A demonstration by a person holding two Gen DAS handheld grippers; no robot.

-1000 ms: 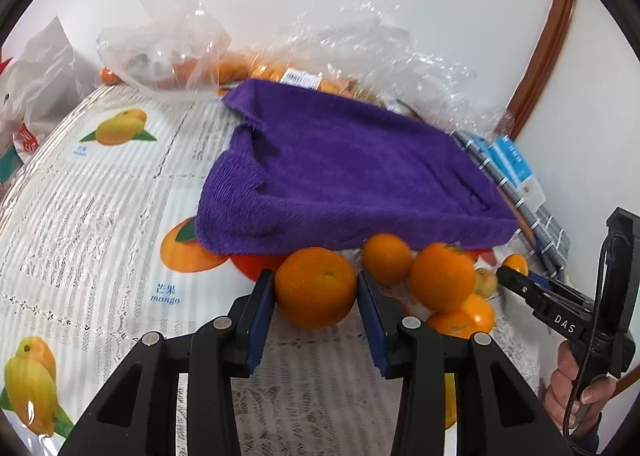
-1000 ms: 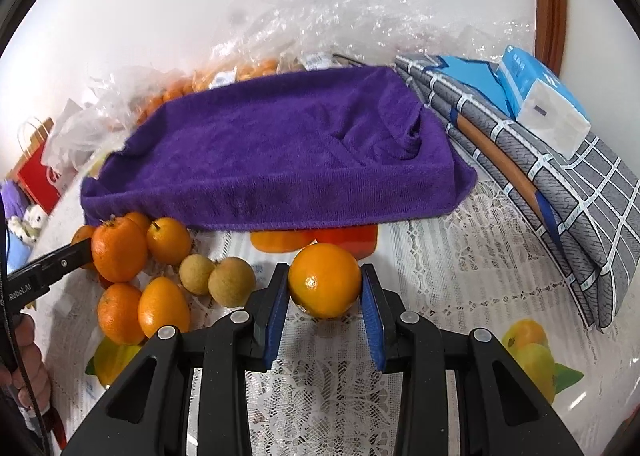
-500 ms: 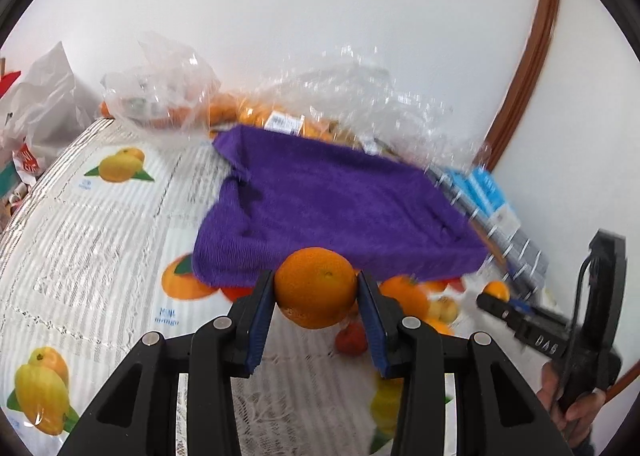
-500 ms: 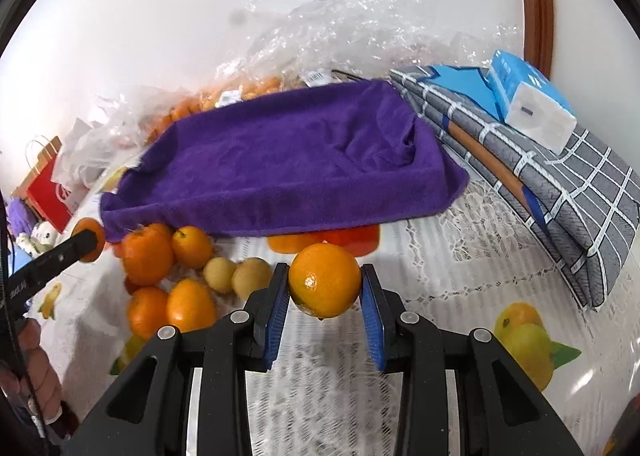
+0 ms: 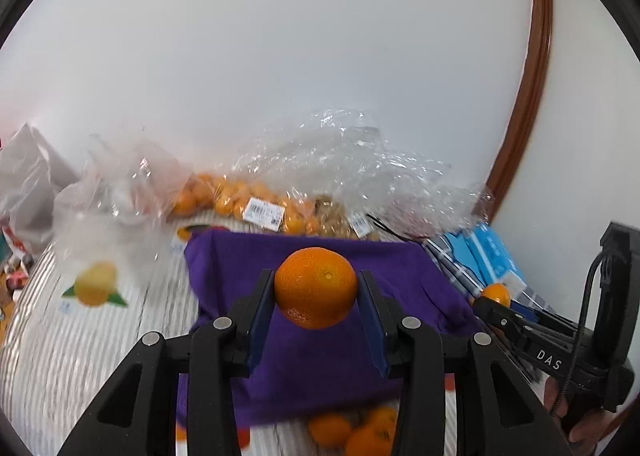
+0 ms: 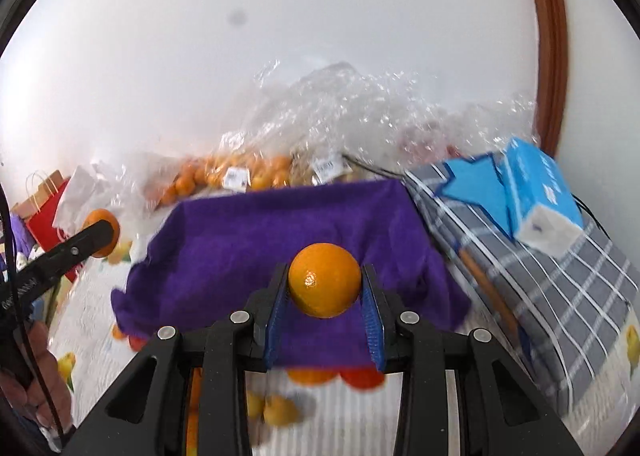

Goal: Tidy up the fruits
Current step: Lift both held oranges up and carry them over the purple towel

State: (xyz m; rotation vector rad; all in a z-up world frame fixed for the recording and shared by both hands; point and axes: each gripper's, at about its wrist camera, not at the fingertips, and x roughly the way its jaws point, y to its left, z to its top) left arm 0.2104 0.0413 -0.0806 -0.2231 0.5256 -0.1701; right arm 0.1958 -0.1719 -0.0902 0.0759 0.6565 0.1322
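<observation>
Orange and round, one orange [image 5: 316, 287] is sitting between the blue pads of your left gripper [image 5: 316, 296], and the pads are pinching it on both sides. It is hanging in the air above the purple towel [image 5: 320, 360]. Your right gripper [image 6: 325, 288] is pinching another orange, a second orange [image 6: 325, 279], the same way, also up over the towel. Both fruits are off the table.

Under the near edge of the towel, loose oranges [image 5: 352, 432] are lying on the white lace tablecloth [image 5: 80, 336], which is showing printed fruit pictures. Behind the towel, clear plastic bags [image 5: 320, 175] are holding many small oranges against the white wall. To the right of the towel, a grey checked cloth [image 6: 560, 296] is lying folded, and a blue tissue pack [image 6: 540, 195] is resting on it. A red paper bag [image 6: 44, 211] is standing at the far left.
</observation>
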